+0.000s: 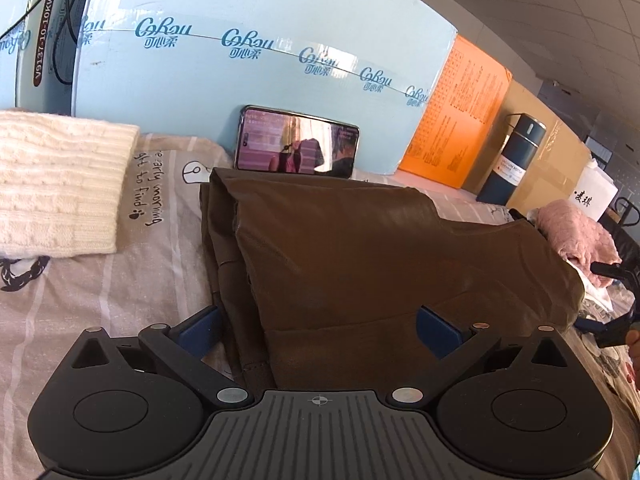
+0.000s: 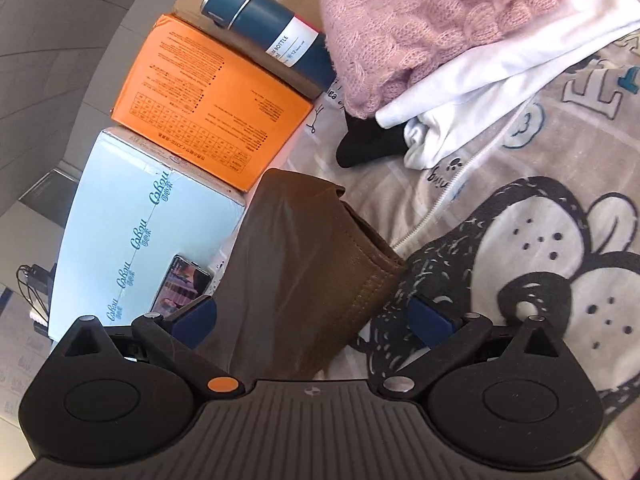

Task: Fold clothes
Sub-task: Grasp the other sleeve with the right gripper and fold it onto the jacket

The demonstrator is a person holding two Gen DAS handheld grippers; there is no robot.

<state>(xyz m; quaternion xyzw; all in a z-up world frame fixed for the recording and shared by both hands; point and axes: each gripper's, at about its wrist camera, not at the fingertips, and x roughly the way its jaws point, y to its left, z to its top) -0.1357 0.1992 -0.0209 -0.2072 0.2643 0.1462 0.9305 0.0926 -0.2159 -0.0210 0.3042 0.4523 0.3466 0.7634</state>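
Bright, even daylight in both views. Glare streaks the shiny pale blue cardboard box point(image 1: 248, 80) and the propped phone's glossy screen point(image 1: 298, 144). Fisheye bending curves edges; corners go black.

Printed bedsheet point(image 1: 120, 280), brown garment point(image 1: 360, 248), cream knit point(image 1: 56, 184), pink sweater point(image 2: 432, 20), bottle point(image 2: 272, 28)
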